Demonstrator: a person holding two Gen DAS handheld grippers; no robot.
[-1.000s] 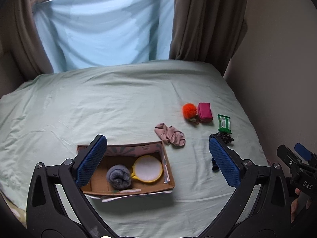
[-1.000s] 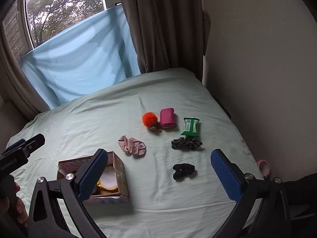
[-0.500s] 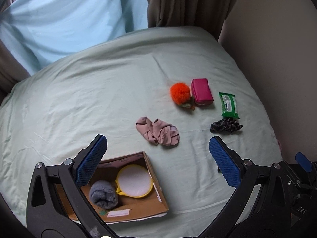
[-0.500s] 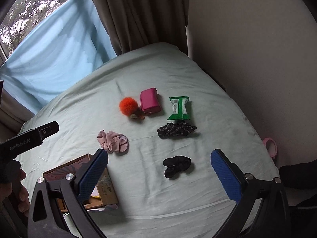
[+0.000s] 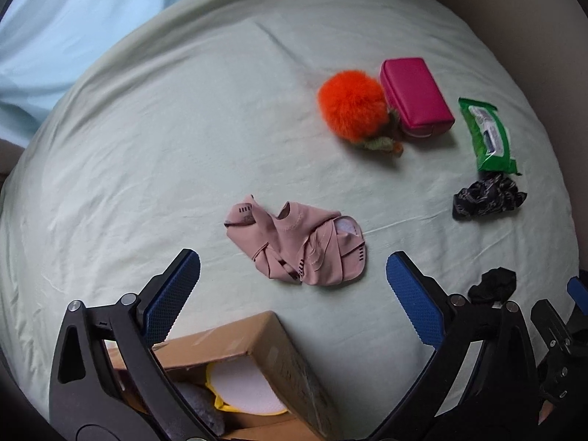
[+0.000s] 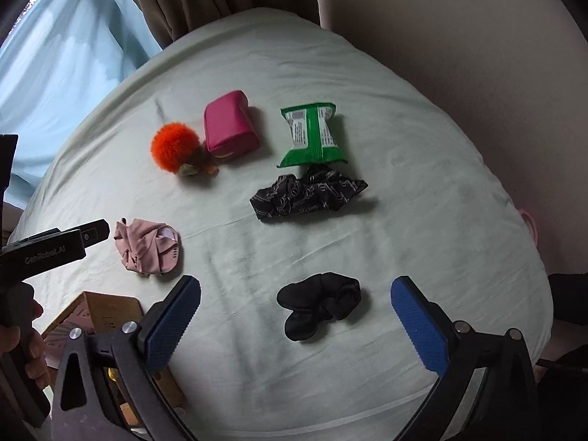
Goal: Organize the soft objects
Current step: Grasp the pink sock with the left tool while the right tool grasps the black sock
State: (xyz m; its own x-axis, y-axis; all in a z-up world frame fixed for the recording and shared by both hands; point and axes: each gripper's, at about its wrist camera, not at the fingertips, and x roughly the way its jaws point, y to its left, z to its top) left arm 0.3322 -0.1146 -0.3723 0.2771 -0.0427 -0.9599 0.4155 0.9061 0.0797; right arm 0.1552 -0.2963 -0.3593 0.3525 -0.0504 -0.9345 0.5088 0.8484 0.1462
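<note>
1. Left tool (image 5: 292, 283): jaws spread wide, holding nothing, poised above the bed (image 5: 183, 128) with the pink garment (image 5: 297, 246) lying just beyond and between its blue pads (image 5: 172, 294).
2. Right tool (image 6: 296, 316): jaws likewise wide apart and empty; the black scrunchie (image 6: 319, 303) lies on the sheet between its pads, touching neither.
3. Cardboard box (image 5: 264, 349): sits at the near left of the bed, partly under the left tool. A yellow-rimmed white disc (image 5: 242, 389) and a grey rolled cloth (image 5: 198, 415) already lie inside.
4. Items not yet boxed, all resting on the bed: orange pompom (image 5: 351, 106) touching the magenta pouch (image 5: 415, 97); green wipes packet (image 5: 487, 134) just above the patterned dark scrunchie (image 5: 488, 198); the pink garment near the box.
5. Step in hand, as judged: approach to a pick, each tool lined up on 1 soft item.
6. Next move, as judged: lower either tool until the pads bracket its item, close on the bulk of the fabric without pinching the sheet, then carry it to the box.
</note>
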